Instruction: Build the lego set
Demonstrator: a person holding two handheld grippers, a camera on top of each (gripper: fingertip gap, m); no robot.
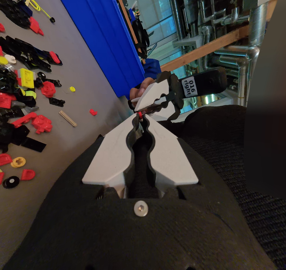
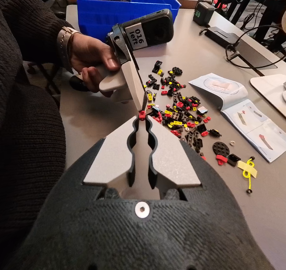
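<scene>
While both grippers meet in mid-air above the desk, a small red piece sits between their tips. L gripper: fingers nearly closed, pinching it. R gripper: fingers a narrow gap apart at the piece; contact likely but can't confirm a firm grip.

Judgement: hand-over or mating step. Do well = keep L clamp steady, align squarely, press slow w/o twisting; tiny part could pop out.

Materials: piece is glossy hard plastic, studded, blocky. Fingers matte grey, wedge-shaped w/ wavy black inner pads. Loose pile of black/red/yellow parts near an open instruction booklet; blue bin behind.
</scene>
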